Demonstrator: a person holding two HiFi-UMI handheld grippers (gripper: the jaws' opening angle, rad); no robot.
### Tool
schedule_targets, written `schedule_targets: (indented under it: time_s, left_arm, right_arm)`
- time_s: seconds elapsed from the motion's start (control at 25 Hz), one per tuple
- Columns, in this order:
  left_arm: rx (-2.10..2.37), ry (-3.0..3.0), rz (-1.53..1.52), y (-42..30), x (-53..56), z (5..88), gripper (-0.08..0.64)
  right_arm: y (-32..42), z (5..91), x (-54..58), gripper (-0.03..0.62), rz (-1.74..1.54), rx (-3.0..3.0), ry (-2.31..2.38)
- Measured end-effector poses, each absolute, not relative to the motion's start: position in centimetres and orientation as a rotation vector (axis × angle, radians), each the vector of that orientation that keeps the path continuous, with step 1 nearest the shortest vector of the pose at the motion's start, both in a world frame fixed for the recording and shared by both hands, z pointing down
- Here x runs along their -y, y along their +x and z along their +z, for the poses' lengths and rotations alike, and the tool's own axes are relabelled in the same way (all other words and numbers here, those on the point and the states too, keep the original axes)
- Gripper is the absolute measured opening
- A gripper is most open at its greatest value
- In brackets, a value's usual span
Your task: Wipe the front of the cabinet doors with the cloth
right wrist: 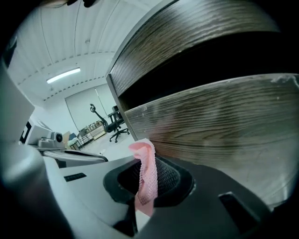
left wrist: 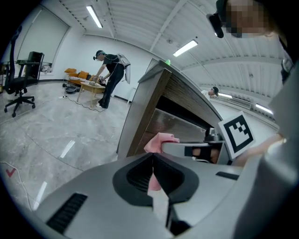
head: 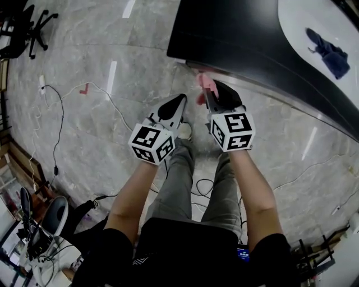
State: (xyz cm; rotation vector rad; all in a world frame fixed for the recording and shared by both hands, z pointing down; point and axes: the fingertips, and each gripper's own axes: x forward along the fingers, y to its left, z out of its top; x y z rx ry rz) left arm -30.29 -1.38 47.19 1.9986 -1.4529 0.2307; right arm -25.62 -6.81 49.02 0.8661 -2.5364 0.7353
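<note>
A pink cloth [right wrist: 145, 170] is pinched in my right gripper [right wrist: 144, 186], which is shut on it; a fold sticks up past the jaw tips. The cloth's tip is close to the wood-grain cabinet door [right wrist: 224, 126], and I cannot tell whether it touches. From the head view the right gripper [head: 205, 94] holds the cloth [head: 202, 83] at the foot of the dark cabinet [head: 235, 33]. My left gripper [head: 180, 103] hangs just left of it, jaws shut, away from the cabinet. In the left gripper view, the left gripper [left wrist: 153, 161] faces the cloth [left wrist: 161, 140] and cabinet side [left wrist: 140, 121].
A blue rag [head: 328, 53] lies on the white countertop [head: 303, 17] above the cabinet. Cables [head: 56, 129] trail over the grey marble floor, and an office chair [head: 28, 28] stands far left. Another person [left wrist: 110, 77] bends over a low table in the distance.
</note>
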Motion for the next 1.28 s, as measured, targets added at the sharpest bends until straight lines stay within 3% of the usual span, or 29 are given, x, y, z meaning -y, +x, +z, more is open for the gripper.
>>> schedule_targets:
  time_s: [1.28]
  left_arm:
    - [1.209,2.184,0.238,-6.8,5.3,47.5,0.009]
  right_arm:
    - [2.3,50.5,9.5,0.048,0.758,2.373,1.265]
